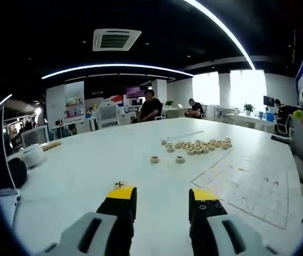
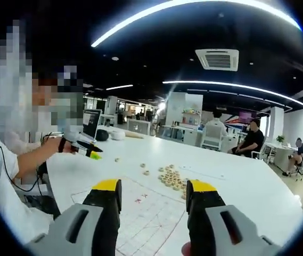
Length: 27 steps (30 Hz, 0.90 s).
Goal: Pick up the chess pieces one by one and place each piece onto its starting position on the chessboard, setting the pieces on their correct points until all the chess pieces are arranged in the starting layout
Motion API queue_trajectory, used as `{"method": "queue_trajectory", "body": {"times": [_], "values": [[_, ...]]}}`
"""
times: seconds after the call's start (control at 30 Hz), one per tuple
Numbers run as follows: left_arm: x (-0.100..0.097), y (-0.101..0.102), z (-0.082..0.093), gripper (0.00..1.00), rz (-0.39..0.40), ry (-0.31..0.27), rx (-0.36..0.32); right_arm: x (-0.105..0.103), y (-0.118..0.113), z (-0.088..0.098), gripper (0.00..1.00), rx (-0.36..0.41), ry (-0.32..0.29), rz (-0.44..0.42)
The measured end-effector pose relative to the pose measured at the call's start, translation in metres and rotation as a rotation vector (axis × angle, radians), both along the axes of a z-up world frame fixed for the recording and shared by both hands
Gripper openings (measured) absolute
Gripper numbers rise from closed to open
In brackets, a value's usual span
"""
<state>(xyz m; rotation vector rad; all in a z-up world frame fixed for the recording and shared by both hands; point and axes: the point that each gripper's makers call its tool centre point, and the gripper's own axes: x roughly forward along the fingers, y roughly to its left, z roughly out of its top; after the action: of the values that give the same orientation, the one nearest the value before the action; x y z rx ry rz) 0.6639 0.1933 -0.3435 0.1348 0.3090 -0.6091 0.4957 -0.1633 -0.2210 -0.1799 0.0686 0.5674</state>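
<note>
Round wooden chess pieces lie in a loose pile (image 1: pixel 196 146) (image 2: pixel 171 177) mid-table, with two strays (image 1: pixel 154 159) on the near side of the pile. One more piece (image 1: pixel 120 184) sits just beyond my left jaw tip. The printed chessboard sheet (image 1: pixel 247 186) (image 2: pixel 140 213) lies flat on the white table, bare of pieces where it shows. My left gripper (image 1: pixel 162 194) is open with nothing between its yellow-tipped jaws, and it also shows held in a hand (image 2: pixel 87 151). My right gripper (image 2: pixel 155 186) hangs open above the board's near edge, holding nothing.
A white bowl-like object (image 1: pixel 32 154) and a dark object (image 1: pixel 13 170) sit at the table's left end. A person's arm (image 2: pixel 34 154) reaches over the table edge. People sit at desks (image 1: pixel 150 106) beyond the far edge.
</note>
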Motion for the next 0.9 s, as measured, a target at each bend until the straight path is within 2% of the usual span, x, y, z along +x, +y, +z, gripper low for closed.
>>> {"method": "queue_trajectory", "body": {"times": [0.2,0.37,0.47,0.6,0.9], "values": [[0.038,0.016,-0.015,0.4,0.047,-0.015,0.015,-0.014,0.016,0.001,0.5,-0.02,0.005,0.074],[0.066,0.028,-0.029,0.38,0.094,0.012,0.01,-0.019,0.024,-0.006,0.5,-0.051,0.023,0.11],[0.073,0.029,-0.031,0.36,0.093,0.009,0.011,-0.021,0.028,-0.013,0.51,-0.071,0.046,0.139],[0.076,0.028,-0.037,0.36,0.092,0.035,0.001,-0.025,0.036,-0.024,0.52,-0.098,0.074,0.181],[0.093,0.026,-0.048,0.32,0.097,0.057,0.011,-0.026,0.036,-0.022,0.52,-0.095,0.072,0.186]]}}
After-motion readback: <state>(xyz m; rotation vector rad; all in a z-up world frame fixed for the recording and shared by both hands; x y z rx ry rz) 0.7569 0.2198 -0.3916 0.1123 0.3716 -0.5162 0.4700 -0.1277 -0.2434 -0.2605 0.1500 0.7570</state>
